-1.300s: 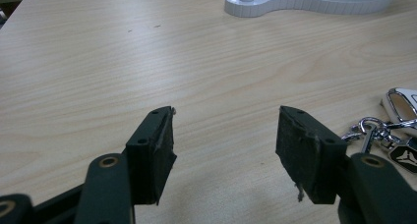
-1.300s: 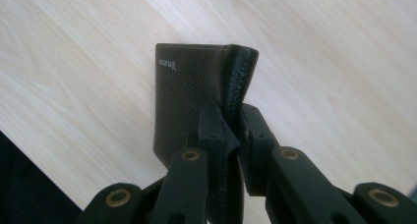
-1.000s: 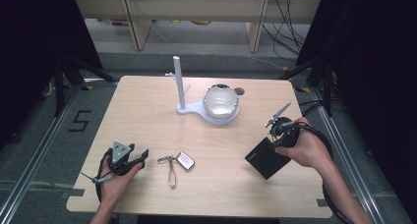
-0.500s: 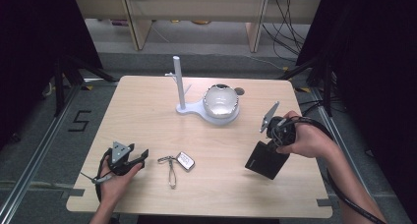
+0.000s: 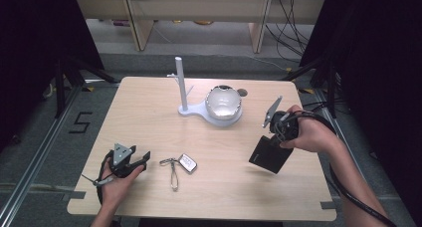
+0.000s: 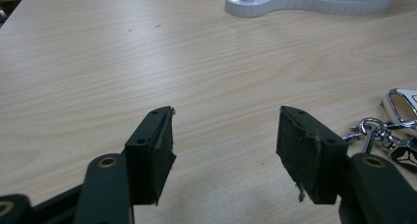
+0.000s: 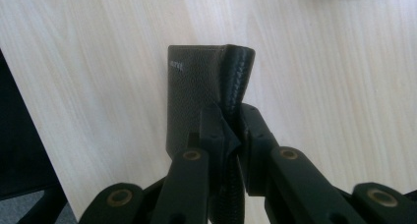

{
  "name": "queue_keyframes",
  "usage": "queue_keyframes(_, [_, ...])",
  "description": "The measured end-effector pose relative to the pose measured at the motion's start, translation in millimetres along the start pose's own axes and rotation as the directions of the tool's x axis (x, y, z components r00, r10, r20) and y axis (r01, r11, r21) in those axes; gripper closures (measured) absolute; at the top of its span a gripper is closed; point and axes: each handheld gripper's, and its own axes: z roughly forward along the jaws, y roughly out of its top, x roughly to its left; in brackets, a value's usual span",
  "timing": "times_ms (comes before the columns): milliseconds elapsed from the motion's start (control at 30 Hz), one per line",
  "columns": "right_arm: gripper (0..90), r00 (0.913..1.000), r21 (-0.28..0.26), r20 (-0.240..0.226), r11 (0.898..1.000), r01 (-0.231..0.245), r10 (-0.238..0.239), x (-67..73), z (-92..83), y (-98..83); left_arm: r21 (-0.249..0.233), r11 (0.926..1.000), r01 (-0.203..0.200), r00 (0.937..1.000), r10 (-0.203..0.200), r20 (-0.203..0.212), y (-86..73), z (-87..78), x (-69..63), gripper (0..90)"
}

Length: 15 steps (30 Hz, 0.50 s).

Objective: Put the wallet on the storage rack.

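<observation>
**Table inventory: two grippers, one wallet, one key set, one stand**

One table (image 5: 149, 117); rectangular top, pale wood-grain laminate, rounded corners.

Two grippers, each hand-held, black, with flat padded jaws. The left gripper (image 6: 223, 155) sits low at the near left of the table; its jaws stand well apart with nothing between them; the pads look worn, with frayed edges; a grey three-cornered plate tops it in the high view. The right gripper (image 7: 230, 130) is at the right side of the table; its jaws are pressed together on the stitched edge of the wallet.

One wallet (image 7: 196, 86); black, pebbled leather grain, rectangular, with a rolled stitched seam along one side and a small pale mark near a corner; in the high view it hangs tilted under the right gripper, and whether its low corner touches the table cannot be told.

One key set (image 5: 180, 164); a white fob with chrome trim, metal rings and clasps, lying flat just right of the left gripper.

One white stand (image 5: 191, 107); smooth plastic, a flat figure-eight base with one upright post; one glossy rounded dome (image 5: 224, 101) sits on its wider end.
</observation>
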Motion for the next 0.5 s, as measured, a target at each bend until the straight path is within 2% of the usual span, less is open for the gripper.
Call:
queue_keyframes(33, [83.3,1.0000,0.011,-0.004,1.000,-0.008,0.008,-0.3,-1.0,0.9,0.000,1.0000,0.000,1.0000,0.000,0.001,0.0,0.0,0.1,38.3])
queue_keyframes(67, [83.3,0.9998,0.003,0.017,1.000,0.006,-0.006,-1.8,-1.7,1.5,0.000,1.0000,0.000,1.0000,0.000,0.001,0.0,0.0,0.1,38.3])
queue_keyframes(100, [83.3,0.9997,-0.004,0.018,1.000,0.017,-0.017,-3.0,-1.7,1.7,0.000,1.0000,-0.001,1.0000,0.001,0.000,0.0,0.0,0.0,38.3])
queue_keyframes(133, [83.3,1.0000,0.000,0.006,1.000,-0.004,0.004,-2.0,-3.3,3.0,0.001,1.0000,-0.002,1.0000,0.002,0.000,0.0,0.0,0.0,38.3])
queue_keyframes(167, [83.3,0.9997,-0.010,0.014,1.000,0.018,-0.018,-3.7,-3.7,3.6,0.000,1.0000,-0.002,1.0000,0.002,0.000,0.0,0.1,0.0,38.3])
queue_keyframes(200, [83.3,0.9988,0.002,0.031,0.999,0.037,-0.037,-5.1,-5.1,4.5,0.001,1.0000,-0.002,1.0000,0.002,0.000,0.0,0.1,-0.1,38.3])
queue_keyframes(233, [83.3,0.9998,0.000,0.018,1.000,0.008,-0.008,-3.7,-6.0,5.1,0.001,1.0000,-0.003,1.0000,0.003,0.000,0.0,0.1,-0.1,38.3])
queue_keyframes(333, [83.3,0.9985,0.009,0.049,1.000,0.025,-0.025,-6.8,-7.8,6.5,0.001,1.0000,-0.002,1.0000,0.002,0.000,0.0,0.2,-0.1,38.4])
queue_keyframes(500, [83.3,0.9983,0.001,0.048,0.999,0.032,-0.032,-9.5,-9.6,9.1,0.001,1.0000,-0.003,1.0000,0.003,0.000,0.0,0.2,-0.3,38.4])
